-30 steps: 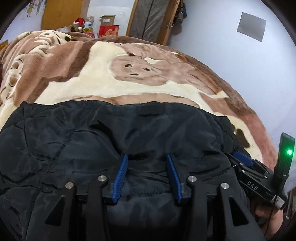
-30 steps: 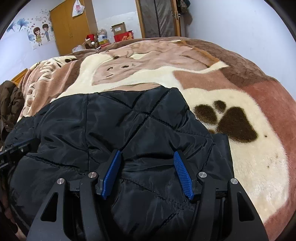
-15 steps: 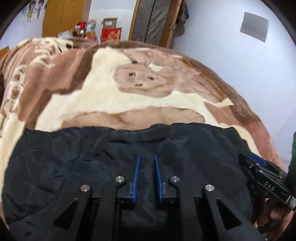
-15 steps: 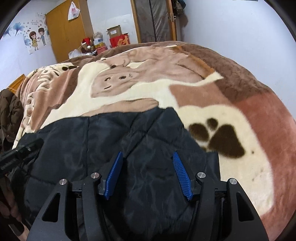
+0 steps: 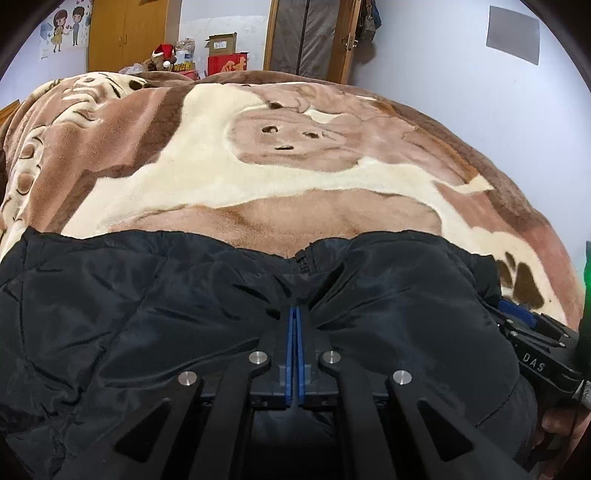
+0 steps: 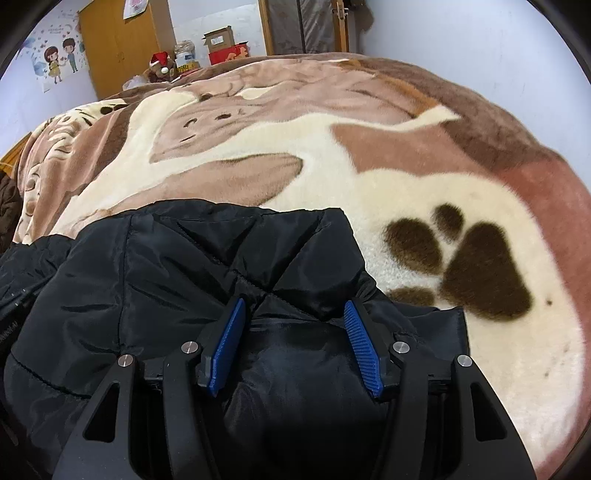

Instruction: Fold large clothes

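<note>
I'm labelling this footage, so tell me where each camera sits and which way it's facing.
Left wrist view: rides the left claw, angled down across the black quilted jacket toward the far wardrobe; its pads are pinched shut on jacket fabric; the right claw shows at right.
Right wrist view: rides the right claw, same heading; its pads stand open, apart over the jacket.
Shared: jacket, bear-print blanket, wardrobe, cardboard box.

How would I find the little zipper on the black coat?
Look at the big brown blanket with the cartoon animal. The black coat lies on its near part. At the middle of the coat's far edge, the zipper is the small toothed strip among smooth fabric.
</note>
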Available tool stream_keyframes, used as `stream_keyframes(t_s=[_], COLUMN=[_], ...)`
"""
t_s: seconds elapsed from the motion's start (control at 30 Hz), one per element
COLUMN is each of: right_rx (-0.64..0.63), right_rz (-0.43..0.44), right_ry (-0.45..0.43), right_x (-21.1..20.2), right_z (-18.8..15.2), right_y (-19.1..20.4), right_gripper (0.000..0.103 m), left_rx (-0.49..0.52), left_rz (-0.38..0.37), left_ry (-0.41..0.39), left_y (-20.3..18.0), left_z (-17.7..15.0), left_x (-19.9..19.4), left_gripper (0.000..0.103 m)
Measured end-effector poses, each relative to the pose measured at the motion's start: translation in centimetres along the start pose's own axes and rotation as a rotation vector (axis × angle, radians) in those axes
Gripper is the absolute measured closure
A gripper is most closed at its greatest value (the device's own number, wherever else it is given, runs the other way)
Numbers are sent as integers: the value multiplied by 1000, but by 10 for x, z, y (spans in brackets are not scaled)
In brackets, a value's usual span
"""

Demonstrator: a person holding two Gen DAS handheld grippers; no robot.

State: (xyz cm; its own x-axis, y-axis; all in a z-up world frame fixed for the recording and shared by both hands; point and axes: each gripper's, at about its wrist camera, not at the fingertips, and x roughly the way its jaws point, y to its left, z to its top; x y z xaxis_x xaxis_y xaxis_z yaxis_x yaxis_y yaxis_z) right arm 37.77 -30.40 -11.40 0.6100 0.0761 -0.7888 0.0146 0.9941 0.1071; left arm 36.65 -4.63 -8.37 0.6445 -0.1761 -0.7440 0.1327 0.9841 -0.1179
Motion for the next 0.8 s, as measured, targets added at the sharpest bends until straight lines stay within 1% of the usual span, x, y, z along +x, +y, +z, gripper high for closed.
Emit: stream_keyframes(t_s=[0.07,0.13,0.17,0.3,0.33,0.4,0.47,0.53,0.57,0.67,0.8], right_rx=[10,61,96,234,249,269,254,241,237,174,118], right_rz=[16,65,103,295,325,388,394,378,377,330,289], right_ry=[10,16,8,-108,-123,-107,-93,-89,-85,-107,-109], right_x=[-3,-14,-21,-67,-73,-80,-80,-77,-74,-74,-68], right_z=[3,7,10,14,14,12,10,8,7,5,2], right_y=[-1,-8,-12,-26,-26,-22,-14,-5,-2,10,17], right_gripper=[47,47,47,47,47,47,47,47,49,55,59], left_rx=[3,1,-3,-48,-62,-78,-84,-83,-77,-65,-52], left_rz=[4,0,-5,-44,-53,-58,-51,-39,-32,-21,-3], left_ry=[3,10,11,16,12,-1,-7,-7,-9,-15,-25], left_y=[0,2,3,15,19,25,33,40,43,51,60], left_z=[1,2,2,4,5,5,4,1,0,-3,-8], left_x=[0,-4,-6,-22,-27,-38,-47,-51,-54,-58,-58], left_gripper=[101,101,101,101,101,101,101,101,101,101,101])
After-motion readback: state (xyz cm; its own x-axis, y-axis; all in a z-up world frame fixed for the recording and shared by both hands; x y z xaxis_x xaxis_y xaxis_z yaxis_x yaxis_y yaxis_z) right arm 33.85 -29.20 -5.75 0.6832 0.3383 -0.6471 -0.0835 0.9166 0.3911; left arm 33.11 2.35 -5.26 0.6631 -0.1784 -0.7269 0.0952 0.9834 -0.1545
